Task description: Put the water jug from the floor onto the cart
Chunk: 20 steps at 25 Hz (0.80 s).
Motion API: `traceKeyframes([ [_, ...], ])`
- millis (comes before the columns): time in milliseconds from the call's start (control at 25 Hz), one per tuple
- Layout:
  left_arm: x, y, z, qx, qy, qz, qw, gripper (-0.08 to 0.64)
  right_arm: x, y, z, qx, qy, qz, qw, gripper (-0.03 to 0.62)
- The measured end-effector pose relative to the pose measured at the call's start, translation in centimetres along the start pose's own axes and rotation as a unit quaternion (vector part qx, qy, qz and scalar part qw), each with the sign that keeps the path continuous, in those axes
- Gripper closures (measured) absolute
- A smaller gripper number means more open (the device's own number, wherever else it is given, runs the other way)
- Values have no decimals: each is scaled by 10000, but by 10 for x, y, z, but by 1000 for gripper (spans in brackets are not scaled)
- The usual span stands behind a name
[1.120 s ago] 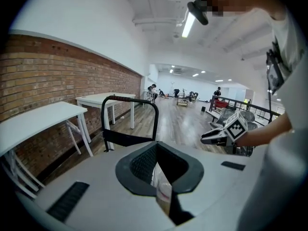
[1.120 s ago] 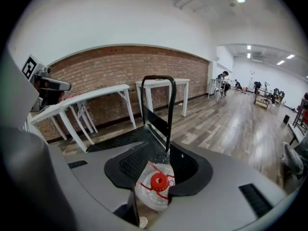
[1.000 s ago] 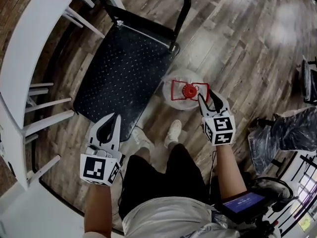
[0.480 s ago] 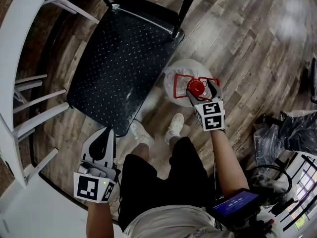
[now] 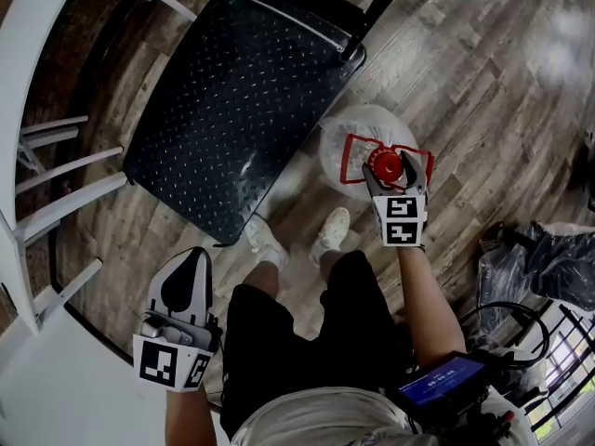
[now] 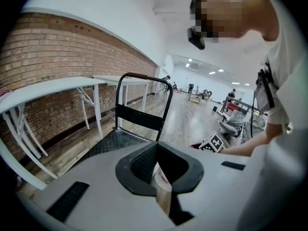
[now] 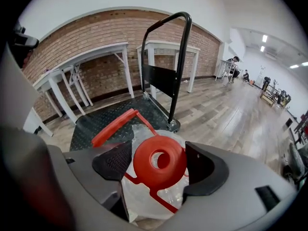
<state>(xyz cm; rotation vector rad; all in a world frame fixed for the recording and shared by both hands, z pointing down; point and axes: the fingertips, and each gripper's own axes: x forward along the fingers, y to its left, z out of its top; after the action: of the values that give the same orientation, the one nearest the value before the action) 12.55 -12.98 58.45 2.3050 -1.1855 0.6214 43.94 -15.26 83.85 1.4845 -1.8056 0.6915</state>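
Right of centre in the head view, the water jug (image 5: pixel 346 136) stands on the wooden floor (image 5: pixel 483 91), just beside the lower right corner of the cart (image 5: pixel 232 91) and not on its deck.

- Attitude: the jug is upright, its long axis vertical. Its neck and red cap (image 5: pixel 384 163) point straight up at the head camera, so the body reads as a round pale disc. The red carry handle (image 5: pixel 353 161) frames the cap, with its bar on the cart side.
- Right tongs (image 5: pixel 395 171): the jaws are opening and stand wide on either side of the cap. In the right gripper view the cap (image 7: pixel 159 160) sits between the pads with a gap on each side, so nothing is gripped.
- Left tongs (image 5: pixel 191 258): pressed together on nothing, low at the lower left of the frame and well apart from the jug.

Risks, as judged:
- A pinch on the smooth round cap alone may slip, or may pull the cap off under the jug's weight. How full the jug is cannot be told.
- A one-sided lift with no support from the left tongs could set the jug swinging into the cart's edge.
- The person's white shoes (image 5: pixel 327 235) are near the jug's base, so a dropped jug could land on them.
- If the jaws close off-centre they could catch the handle bar instead and tilt the jug.
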Motion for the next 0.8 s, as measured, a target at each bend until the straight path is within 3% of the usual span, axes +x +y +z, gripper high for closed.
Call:
traceKeyframes([
  [80,-2,2,3,-26,-37,42,10000,558,0,-5,1,69,-26,-85,9999,276],
  [400,-18,9,7,-42,-168,135,9998,558,-19,-6,4,91,-80,-163,9998,281],
  [600,-27,20,14,149,-197,312,9992,558,-72,-6,46,0,-236,-138,9996,281],
  [800,-41,36,24,17,-352,442,9984,558,-127,5,99,-252,-252,-46,9994,281],
])
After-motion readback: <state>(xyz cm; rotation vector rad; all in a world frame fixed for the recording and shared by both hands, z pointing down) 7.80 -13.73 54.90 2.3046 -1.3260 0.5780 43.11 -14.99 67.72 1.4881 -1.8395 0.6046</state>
